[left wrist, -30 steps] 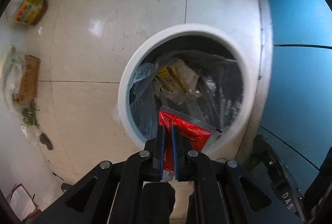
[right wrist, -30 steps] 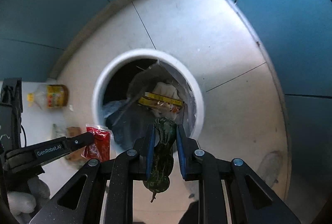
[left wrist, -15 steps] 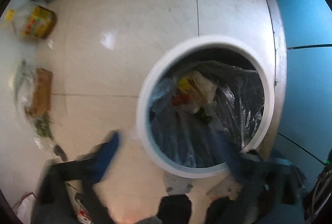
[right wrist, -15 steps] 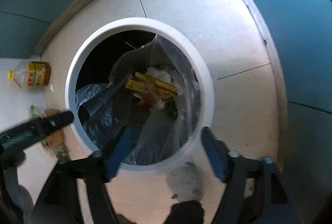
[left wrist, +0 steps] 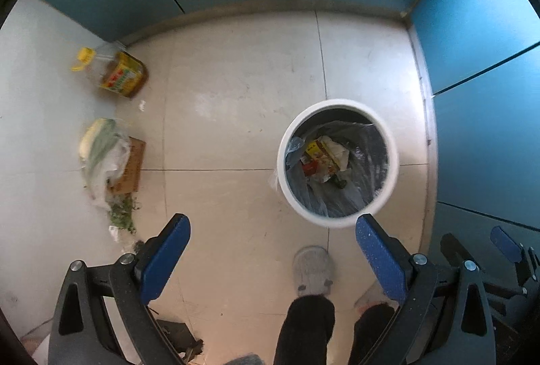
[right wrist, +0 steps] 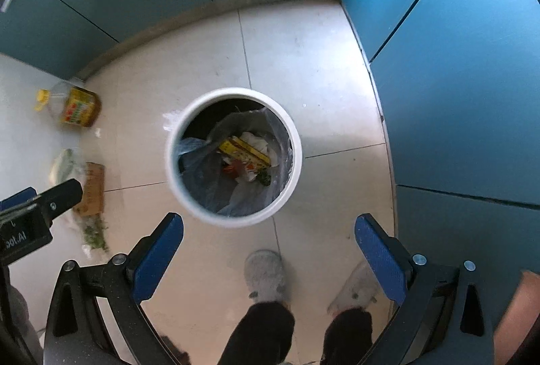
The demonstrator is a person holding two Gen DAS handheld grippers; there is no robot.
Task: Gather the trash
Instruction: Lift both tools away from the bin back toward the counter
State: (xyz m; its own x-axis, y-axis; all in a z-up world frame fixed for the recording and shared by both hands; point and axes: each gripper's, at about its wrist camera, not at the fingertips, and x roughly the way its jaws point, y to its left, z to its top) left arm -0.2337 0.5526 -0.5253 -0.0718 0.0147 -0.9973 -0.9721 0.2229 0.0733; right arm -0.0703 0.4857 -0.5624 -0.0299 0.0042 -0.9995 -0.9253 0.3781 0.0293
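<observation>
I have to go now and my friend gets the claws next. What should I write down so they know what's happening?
Left claw: open, holding nothing, jaws have just opened.
Right claw: open, holding nothing, jaws have just opened.
White bin: on the floor in front of your slippers, with the red packet and green scrap inside its liner.
Left to collect, off to the left by the wall: oil bottle, cardboard box, plastic bag, loose greens.

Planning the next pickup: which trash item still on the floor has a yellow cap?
The oil bottle, lying by the cabinet corner; the plastic bag and cardboard box nearer the hand-held grippers have none.
</observation>
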